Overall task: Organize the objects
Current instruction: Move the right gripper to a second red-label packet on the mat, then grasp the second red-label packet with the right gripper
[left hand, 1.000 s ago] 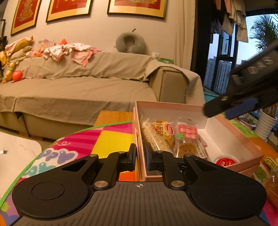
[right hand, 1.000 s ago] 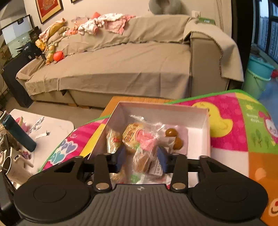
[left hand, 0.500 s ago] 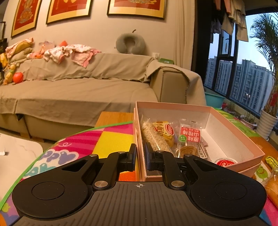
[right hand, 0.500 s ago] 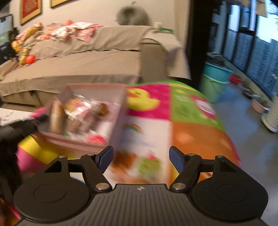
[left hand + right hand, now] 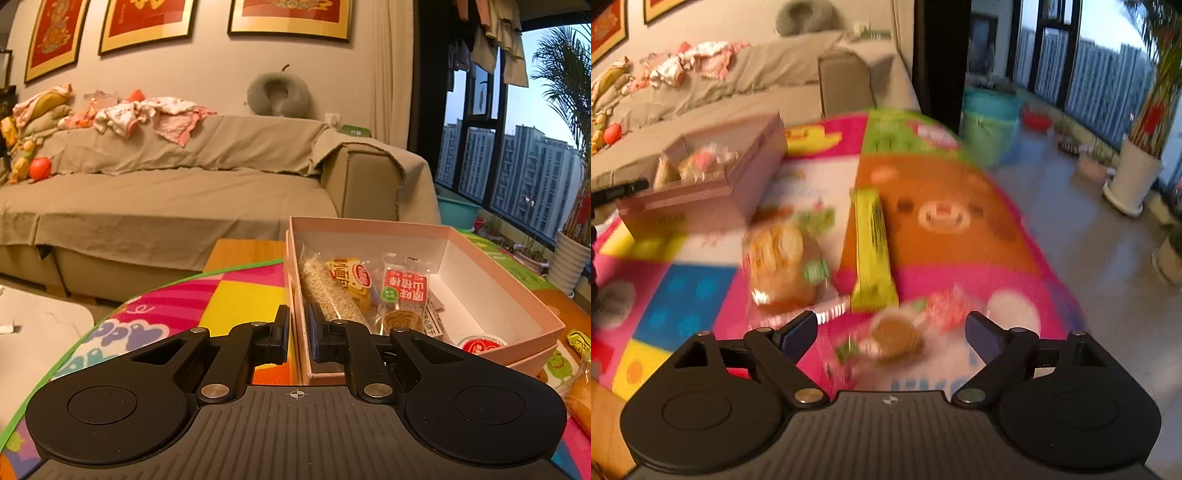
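The left claw [image 5: 297,334] is clamped on the near-left wall of the box [image 5: 491,280], steadying it. The right claw [image 5: 891,334] has just been opening, empty, over a cookie pack [image 5: 897,334] on the counter [image 5: 942,218]. Best: centre it, lower, then close gently.

"原味山楂棒" on the red snack packet [image 5: 404,291] in the box [image 5: 498,291]

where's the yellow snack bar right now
In the right wrist view, the yellow snack bar lies mid-frame on the colourful mat, just right of the bagged bread.

Matt pink cardboard box [image 5: 491,258]
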`<state>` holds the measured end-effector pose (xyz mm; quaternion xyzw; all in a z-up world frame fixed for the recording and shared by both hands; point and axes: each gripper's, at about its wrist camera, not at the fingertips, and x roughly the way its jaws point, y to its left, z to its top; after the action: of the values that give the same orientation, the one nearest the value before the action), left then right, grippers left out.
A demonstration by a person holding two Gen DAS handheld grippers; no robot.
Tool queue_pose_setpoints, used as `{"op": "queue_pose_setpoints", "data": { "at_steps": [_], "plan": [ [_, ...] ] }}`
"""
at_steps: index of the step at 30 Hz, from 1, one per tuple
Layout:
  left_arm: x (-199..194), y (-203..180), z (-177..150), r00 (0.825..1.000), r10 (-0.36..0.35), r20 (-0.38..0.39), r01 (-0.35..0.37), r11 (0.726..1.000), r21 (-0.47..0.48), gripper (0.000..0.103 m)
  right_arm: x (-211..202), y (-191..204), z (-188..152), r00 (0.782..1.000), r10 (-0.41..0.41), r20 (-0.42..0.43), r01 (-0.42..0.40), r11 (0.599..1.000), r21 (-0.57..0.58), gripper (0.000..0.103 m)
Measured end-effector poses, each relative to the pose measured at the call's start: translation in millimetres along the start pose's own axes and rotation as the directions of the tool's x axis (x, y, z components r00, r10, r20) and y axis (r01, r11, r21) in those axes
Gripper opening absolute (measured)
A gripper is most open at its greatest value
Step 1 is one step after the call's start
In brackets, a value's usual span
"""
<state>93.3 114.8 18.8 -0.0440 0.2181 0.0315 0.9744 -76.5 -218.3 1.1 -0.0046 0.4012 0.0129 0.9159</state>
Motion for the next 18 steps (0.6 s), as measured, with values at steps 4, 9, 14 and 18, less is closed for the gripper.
{"op": "queue_pose_setpoints", "data": {
  "at_steps": [4, 9, 14, 18],
  "plan": [
    [-0.3, 0.0, -0.3, 1.000, -0.001, 0.000, 0.001, 1.000, 0.000, 0.013, 17.2, -7.6, 0.2, 0.998, 0.015, -0.058, -0.007, 0.992, 0.129, 0.091],
    [0.0, 0.0, 0.1, 1.000, -0.001, 0.000, 0.001, 1.000, 0.000, 0.013, 30.5, -0.6, 10.0, 1.000, 0.018, -0.017, -0.017, 0.996, 0.087, 0.083],
    [0.0, 0.0, 0.1, 1.000, -0.001, -0.001, 0.001, 1.000, -0.001, 0.013, 30.2, 12.6, 7.5, 1.000, -0.017, 0.017, 0.018, 0.999, -0.028, 0.068],
    [-0.5, -0.5, -0.1, 1.000, -0.004, -0.002, 0.004, 1.000, -0.002, 0.013, 20.8, 11.5, 8.7, 1.000, -0.012, -0.022, 0.011, 0.999, -0.040, 0.042]
  ]
}}
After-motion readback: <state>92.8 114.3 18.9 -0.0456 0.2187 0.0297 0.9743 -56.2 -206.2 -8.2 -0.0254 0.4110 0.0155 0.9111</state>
